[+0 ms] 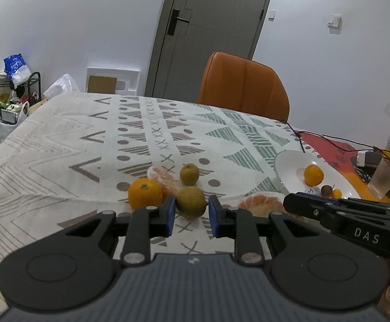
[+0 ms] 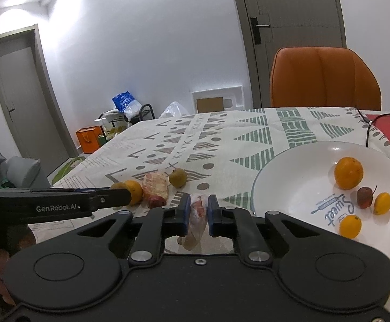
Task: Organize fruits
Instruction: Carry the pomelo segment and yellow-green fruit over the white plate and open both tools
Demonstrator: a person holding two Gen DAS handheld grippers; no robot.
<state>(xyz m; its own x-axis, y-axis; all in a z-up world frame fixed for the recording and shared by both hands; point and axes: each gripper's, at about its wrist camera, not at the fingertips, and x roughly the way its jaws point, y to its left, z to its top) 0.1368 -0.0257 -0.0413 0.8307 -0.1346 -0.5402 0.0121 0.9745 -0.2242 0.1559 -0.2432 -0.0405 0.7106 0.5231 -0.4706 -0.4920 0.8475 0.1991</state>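
My left gripper [image 1: 191, 209] is open, its blue pads on either side of a green-brown round fruit [image 1: 191, 202] on the patterned tablecloth. An orange [image 1: 145, 193], a peeled citrus piece [image 1: 162, 177] and a second green-brown fruit [image 1: 189, 173] lie just beyond. My right gripper [image 2: 197, 209] is shut on a peeled pinkish citrus segment [image 2: 196, 218], next to a white plate [image 2: 289, 187] holding an orange [image 2: 348, 172], two small oranges [image 2: 350, 226] and a dark red fruit [image 2: 364, 197]. The same plate [image 1: 289, 166] shows in the left wrist view.
An orange chair [image 1: 243, 86] stands at the table's far side. A black cable [image 1: 326, 136], a charger and a plastic cup [image 1: 383, 178] lie at the right on a red-orange mat. Bags and a rack stand on the floor at the left.
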